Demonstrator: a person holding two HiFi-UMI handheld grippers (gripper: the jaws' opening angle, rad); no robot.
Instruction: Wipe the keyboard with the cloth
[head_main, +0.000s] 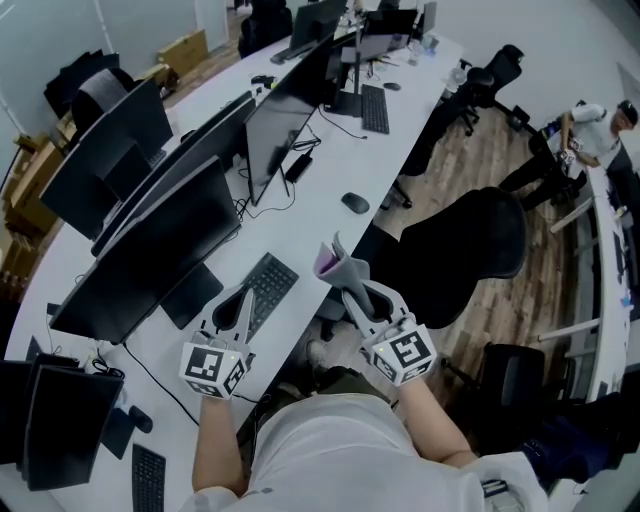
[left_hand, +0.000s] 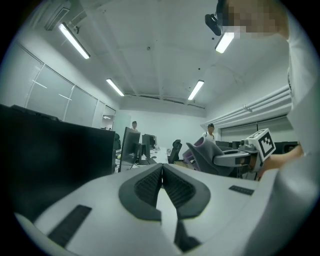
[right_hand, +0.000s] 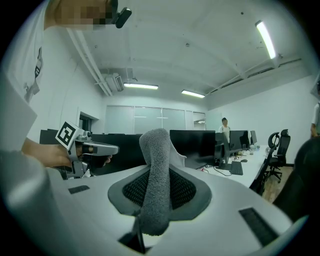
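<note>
A black keyboard (head_main: 265, 287) lies on the white desk (head_main: 300, 220) in front of a dark monitor (head_main: 150, 255). My left gripper (head_main: 243, 298) is held just above the keyboard's near end, its jaws pressed together with nothing between them (left_hand: 161, 170). My right gripper (head_main: 350, 288) is off the desk's edge to the right, shut on a grey cloth (head_main: 340, 265). In the right gripper view the cloth (right_hand: 156, 175) stands as a thick roll between the jaws, tilted upward. Both gripper views point up toward the ceiling, so neither shows the keyboard.
Several monitors (head_main: 275, 125) line the long desk, with a mouse (head_main: 354, 203), cables and a second keyboard (head_main: 374, 108) further along. A black office chair (head_main: 465, 245) stands right of the desk. People are at the far right (head_main: 600, 130). Another keyboard (head_main: 148, 480) lies at the lower left.
</note>
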